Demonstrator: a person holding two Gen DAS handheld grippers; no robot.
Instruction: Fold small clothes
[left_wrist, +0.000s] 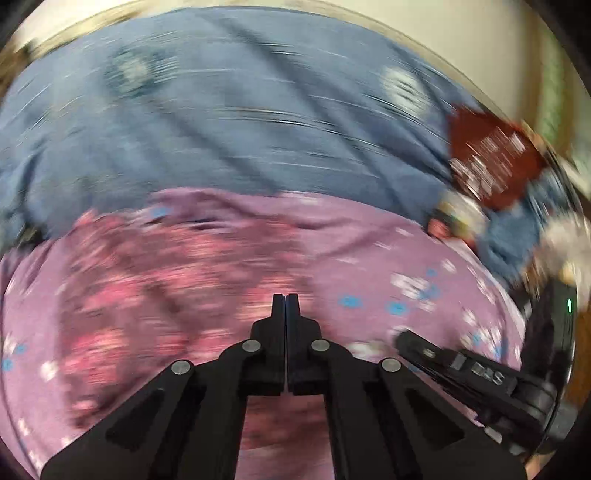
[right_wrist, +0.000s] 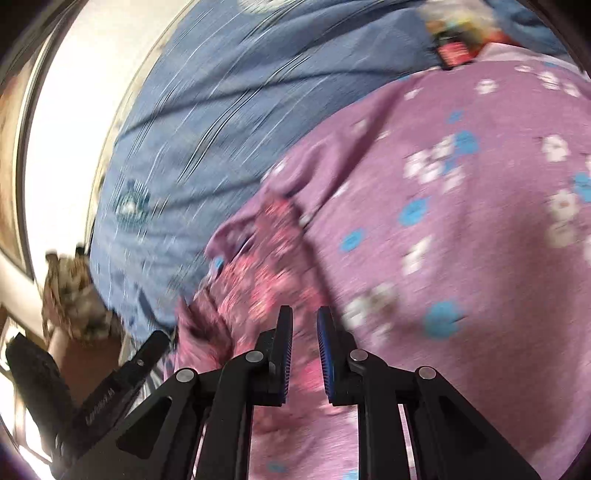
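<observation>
A small pink floral garment (left_wrist: 147, 280) lies rumpled on a purple cloth (left_wrist: 369, 251) printed with white and blue flowers. Both views are blurred. My left gripper (left_wrist: 285, 299) hovers over the garment's right edge, its jaws pressed together with nothing between them. In the right wrist view the same garment (right_wrist: 258, 280) lies just ahead of my right gripper (right_wrist: 305, 314), whose blue-padded jaws stand a narrow gap apart around nothing. The right gripper (left_wrist: 404, 338) shows at the lower right of the left wrist view. The left gripper (right_wrist: 157, 341) shows at the lower left of the right wrist view.
The purple cloth (right_wrist: 461, 177) lies on a blue patterned bedcover (left_wrist: 221, 122), which fills the far side (right_wrist: 221, 110). A dark red item (left_wrist: 491, 158) and small packets (right_wrist: 454, 51) lie beyond the purple cloth. A pale wall (right_wrist: 74, 110) borders the bed.
</observation>
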